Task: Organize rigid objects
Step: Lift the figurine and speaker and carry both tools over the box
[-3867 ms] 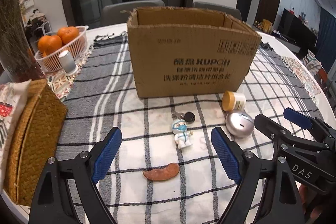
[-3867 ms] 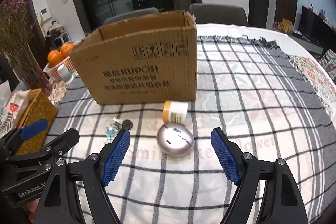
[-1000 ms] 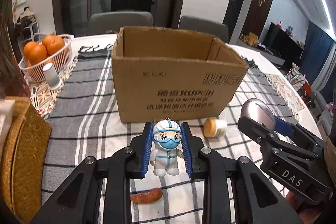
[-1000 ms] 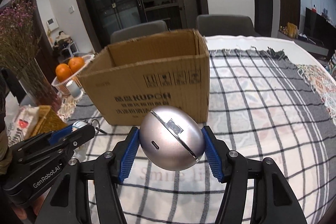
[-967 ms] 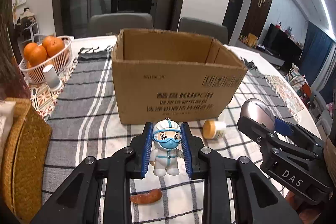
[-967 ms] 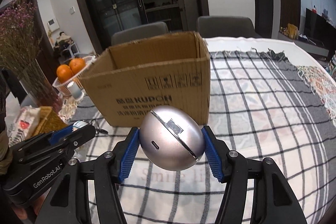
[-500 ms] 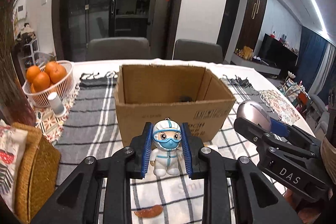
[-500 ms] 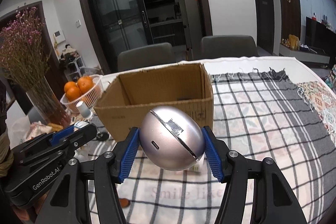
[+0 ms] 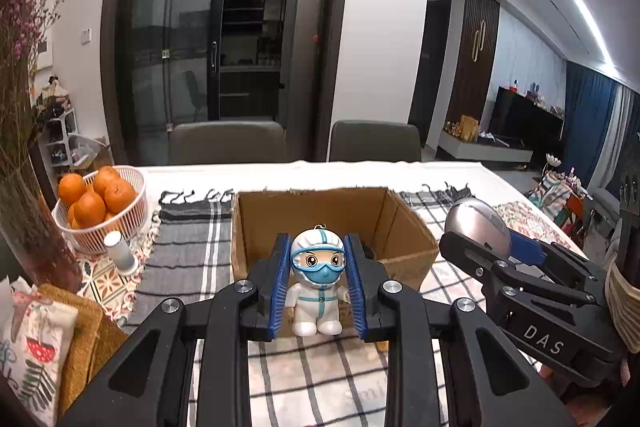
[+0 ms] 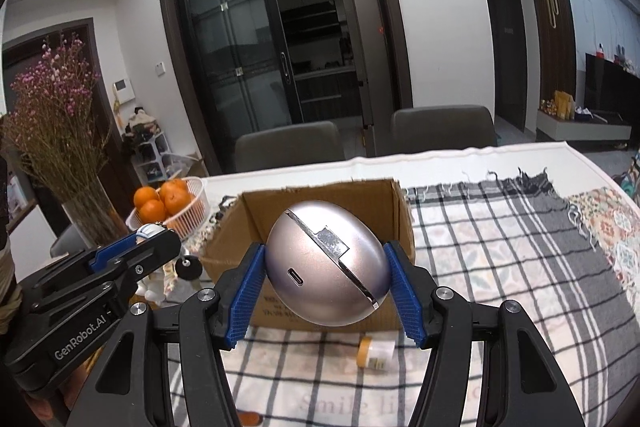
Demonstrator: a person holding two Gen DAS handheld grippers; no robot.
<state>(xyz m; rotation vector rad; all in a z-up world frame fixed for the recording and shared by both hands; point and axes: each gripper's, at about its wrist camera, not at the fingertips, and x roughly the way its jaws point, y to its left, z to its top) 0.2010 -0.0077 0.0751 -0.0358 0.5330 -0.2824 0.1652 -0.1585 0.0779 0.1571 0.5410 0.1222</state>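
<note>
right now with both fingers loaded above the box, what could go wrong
The silver egg-shaped case is smooth and round, pinched only at its sides by the right gripper; it might slip and drop outside the cardboard box. The keyring figurine in the left gripper has a fob dangling below that could snag the box wall. The two grippers sit close together and might bump over the opening.

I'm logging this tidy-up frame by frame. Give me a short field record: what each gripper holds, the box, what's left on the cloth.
left gripper: shut on figurine
right gripper: shut on silver egg case
box: open, beyond both grippers
box contents: a dark item, unclear
on cloth: small bottle lying on its side, near the box
left edge: basket of oranges
</note>
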